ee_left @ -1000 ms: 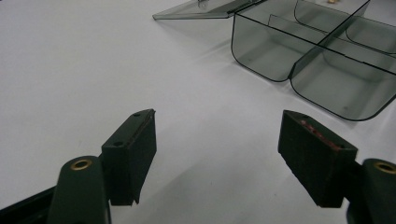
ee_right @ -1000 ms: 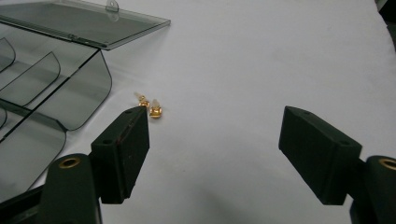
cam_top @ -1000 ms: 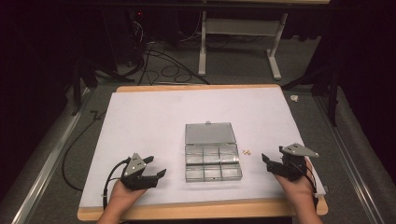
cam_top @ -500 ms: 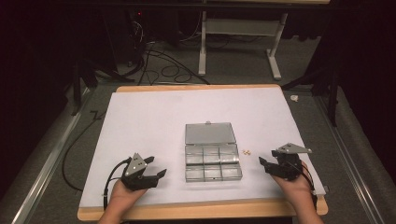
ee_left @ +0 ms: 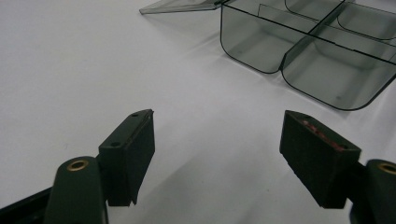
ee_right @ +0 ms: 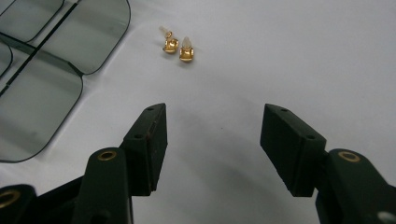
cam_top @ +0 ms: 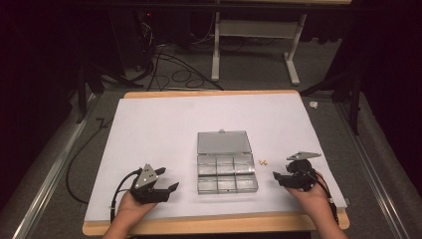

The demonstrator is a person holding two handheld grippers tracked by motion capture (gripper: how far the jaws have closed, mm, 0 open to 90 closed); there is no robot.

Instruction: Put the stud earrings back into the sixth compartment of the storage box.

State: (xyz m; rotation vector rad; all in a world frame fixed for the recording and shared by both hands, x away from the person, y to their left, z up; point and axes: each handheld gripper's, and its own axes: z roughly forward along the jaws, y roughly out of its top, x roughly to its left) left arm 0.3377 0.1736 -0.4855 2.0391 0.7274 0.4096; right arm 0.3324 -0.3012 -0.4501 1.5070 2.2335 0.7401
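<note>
1. Two gold earrings [ee_right: 179,46] are lying side by side on the white table cover [cam_top: 164,129], just right of the clear compartment box [cam_top: 226,172] — its lid is lying open.
2. You are holding your right gripper [ee_right: 212,140] near them, jaws spread, empty.
3. You are resting your left gripper [ee_left: 219,149] left of the box — jaws spread too.

Smoky grey clear compartment box [cam_top: 225,165] on white table cover [cam_top: 159,129]; two gold studs [ee_right: 179,46]; black grippers [cam_top: 166,190] [cam_top: 279,177]; tan table edge [cam_top: 209,226].
</note>
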